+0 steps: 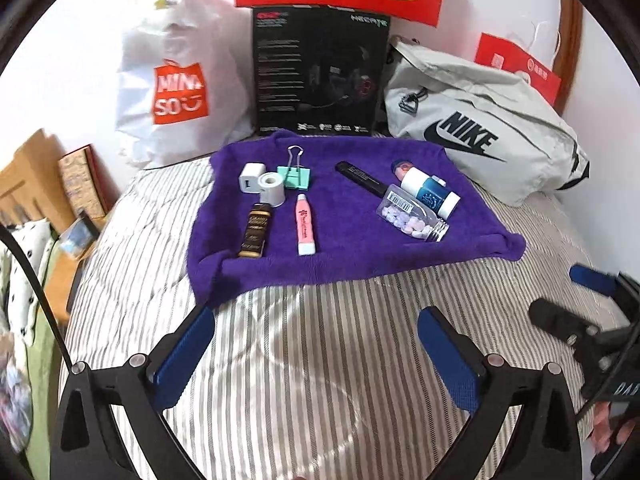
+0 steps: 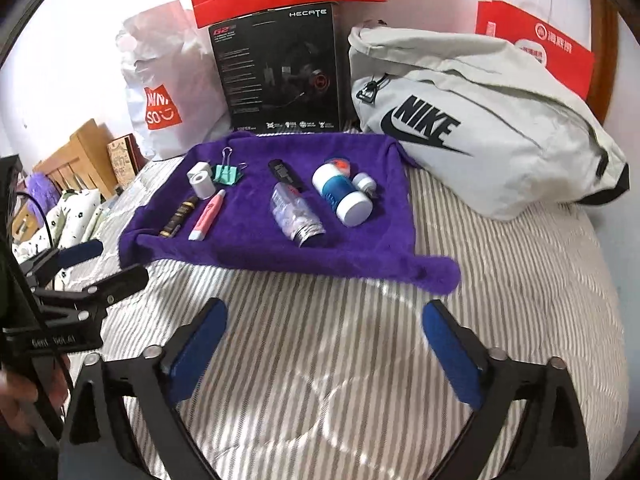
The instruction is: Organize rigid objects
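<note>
A purple towel (image 1: 352,248) (image 2: 248,248) lies on the striped bed and carries several small items: a white charger (image 1: 250,177), a white tape roll (image 1: 273,189), a green binder clip (image 1: 295,174) (image 2: 227,174), a brown tube (image 1: 255,230), a pink tube (image 1: 306,225) (image 2: 209,216), a black stick (image 1: 360,176), a clear bottle of pills (image 1: 412,216) (image 2: 298,218) and a white-and-blue bottle (image 1: 430,192) (image 2: 342,196). My left gripper (image 1: 316,344) is open and empty, just short of the towel's near edge. My right gripper (image 2: 324,340) is open and empty, also in front of the towel.
Behind the towel stand a white Miniso bag (image 1: 176,92), a black headset box (image 1: 320,76) and a grey Nike bag (image 1: 480,128) (image 2: 460,120), with red paper bags (image 2: 536,52) against the wall. A wooden bed frame (image 1: 28,176) is at the left.
</note>
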A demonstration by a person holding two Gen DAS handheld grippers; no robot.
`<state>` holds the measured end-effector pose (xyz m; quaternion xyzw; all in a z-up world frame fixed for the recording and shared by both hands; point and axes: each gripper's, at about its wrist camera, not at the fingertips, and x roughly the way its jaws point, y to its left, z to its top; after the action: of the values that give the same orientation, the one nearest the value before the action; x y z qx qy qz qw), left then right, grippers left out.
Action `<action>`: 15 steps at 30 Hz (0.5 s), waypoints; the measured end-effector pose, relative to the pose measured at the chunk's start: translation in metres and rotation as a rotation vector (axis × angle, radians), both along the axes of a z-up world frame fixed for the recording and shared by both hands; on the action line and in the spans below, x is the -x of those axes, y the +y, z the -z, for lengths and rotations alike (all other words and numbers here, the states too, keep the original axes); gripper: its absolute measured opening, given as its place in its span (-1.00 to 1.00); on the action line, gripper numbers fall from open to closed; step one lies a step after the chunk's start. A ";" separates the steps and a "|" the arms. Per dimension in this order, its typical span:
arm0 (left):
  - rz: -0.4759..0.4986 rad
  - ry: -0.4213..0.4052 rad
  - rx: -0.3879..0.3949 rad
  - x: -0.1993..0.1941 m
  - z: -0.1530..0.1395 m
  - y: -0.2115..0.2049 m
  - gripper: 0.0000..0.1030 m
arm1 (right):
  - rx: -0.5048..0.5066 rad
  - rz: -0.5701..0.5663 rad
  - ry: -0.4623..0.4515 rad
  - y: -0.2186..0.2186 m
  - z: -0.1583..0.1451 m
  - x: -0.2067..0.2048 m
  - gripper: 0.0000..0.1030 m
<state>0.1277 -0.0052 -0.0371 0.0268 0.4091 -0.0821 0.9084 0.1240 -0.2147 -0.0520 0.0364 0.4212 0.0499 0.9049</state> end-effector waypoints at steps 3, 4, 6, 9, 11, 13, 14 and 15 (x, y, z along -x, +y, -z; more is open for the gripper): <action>-0.053 -0.007 0.019 0.011 -0.003 0.003 1.00 | -0.001 -0.005 0.017 0.003 0.001 0.010 1.00; -0.064 0.000 0.023 0.015 -0.003 0.004 1.00 | 0.004 -0.005 0.022 0.005 0.001 0.013 1.00; -0.076 0.001 0.015 0.021 -0.004 0.007 1.00 | 0.015 -0.010 0.032 0.008 0.002 0.019 1.00; -0.083 0.000 0.004 0.028 -0.004 0.009 1.00 | 0.017 -0.013 0.032 0.011 0.002 0.028 1.00; -0.092 0.003 0.010 0.032 -0.006 0.011 1.00 | 0.010 -0.014 0.025 0.012 0.000 0.033 1.00; -0.090 -0.005 0.002 0.037 -0.007 0.010 1.00 | 0.021 -0.024 0.027 0.015 -0.001 0.037 1.00; -0.089 -0.007 0.000 0.038 -0.008 0.010 1.00 | 0.026 -0.029 0.019 0.016 -0.002 0.039 1.00; -0.092 -0.006 0.001 0.039 -0.008 0.010 1.00 | 0.023 -0.031 0.011 0.017 -0.003 0.040 1.00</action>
<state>0.0883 0.0049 -0.0286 0.0076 0.4071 -0.0407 0.9125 0.0837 -0.1979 -0.0493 0.0200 0.4273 0.0587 0.9020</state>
